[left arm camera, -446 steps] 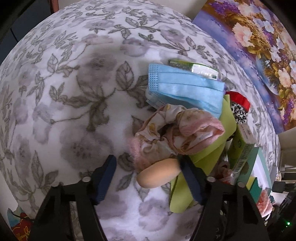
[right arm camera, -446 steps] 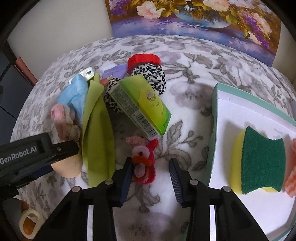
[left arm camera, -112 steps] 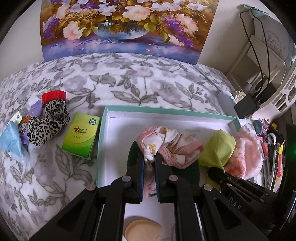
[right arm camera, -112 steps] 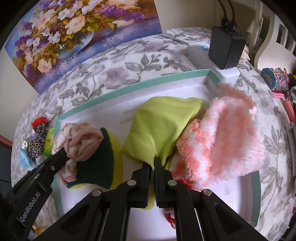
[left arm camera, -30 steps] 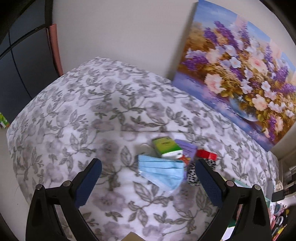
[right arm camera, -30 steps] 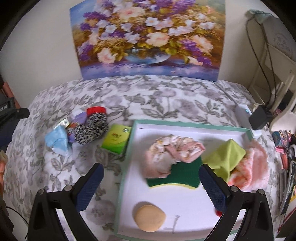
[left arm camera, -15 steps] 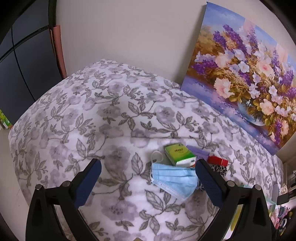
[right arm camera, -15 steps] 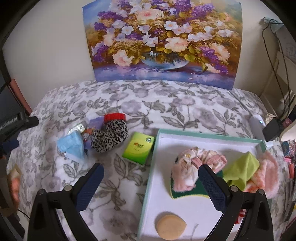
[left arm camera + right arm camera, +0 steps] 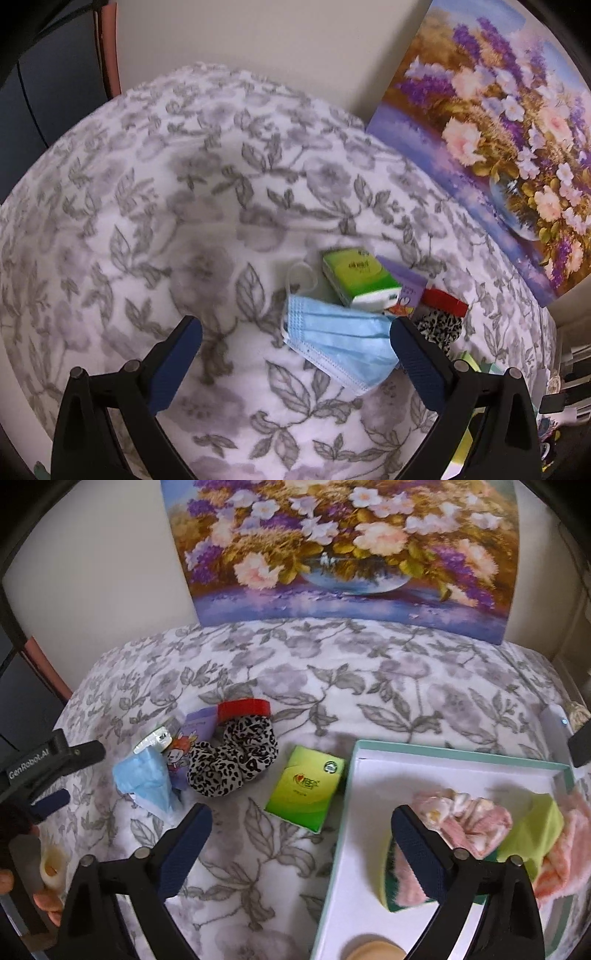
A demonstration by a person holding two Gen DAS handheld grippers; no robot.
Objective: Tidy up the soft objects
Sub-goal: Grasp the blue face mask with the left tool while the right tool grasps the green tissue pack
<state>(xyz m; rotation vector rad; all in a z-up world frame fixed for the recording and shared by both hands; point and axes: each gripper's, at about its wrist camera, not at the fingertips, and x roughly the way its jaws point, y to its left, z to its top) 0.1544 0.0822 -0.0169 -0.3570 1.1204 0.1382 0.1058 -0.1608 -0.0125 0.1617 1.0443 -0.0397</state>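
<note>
Left wrist view: the left tongs (image 9: pixel 293 339) stand wide open, nothing between the pads, over the floral-covered worktop (image 9: pixel 147 206). The blue face mask (image 9: pixel 338 345) lies flat between the fingertips, its right end just beside the right pad. Behind it sit a green tissue pack (image 9: pixel 356 277), a purple packet (image 9: pixel 406 286) and a leopard-print scrunchie (image 9: pixel 439 326). The worktop to the left is bare up to its rounded edge.

Right wrist view: the right tongs (image 9: pixel 301 830) are open and empty; the jaws have just been closing slightly. Between them lies a green box (image 9: pixel 306 788), just beside the left wall of the teal-rimmed tray (image 9: pixel 341 812). The tray holds a pink cloth bundle (image 9: pixel 461 821), a green-and-yellow sponge (image 9: pixel 389 877), a lime cloth (image 9: pixel 532 830), a fluffy pink cloth (image 9: pixel 569 845) and a tan puff (image 9: pixel 373 950). Bare worktop stretches back to the painting (image 9: pixel 343 550).
</note>
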